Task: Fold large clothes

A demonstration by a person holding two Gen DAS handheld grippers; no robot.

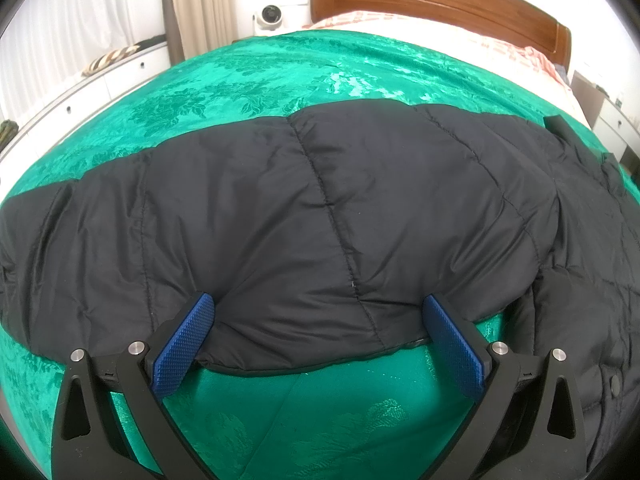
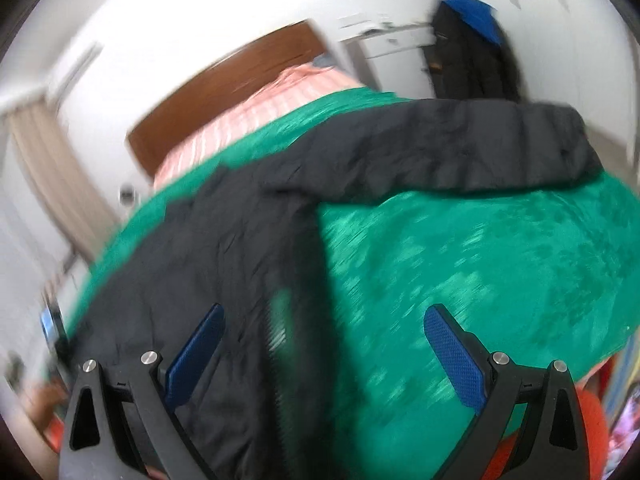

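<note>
Left gripper jaws spread, straddling black jacket.

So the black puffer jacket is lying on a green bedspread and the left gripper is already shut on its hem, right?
Not quite. The left gripper is open: the left wrist view shows its blue pads spread wide either side of the black puffer jacket's hem. The jacket does lie on the green bedspread.

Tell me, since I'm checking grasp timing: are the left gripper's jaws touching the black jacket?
Touching. In the left wrist view, the open left gripper straddles the black jacket, and its blue pads press into the padded hem on both sides.
</note>
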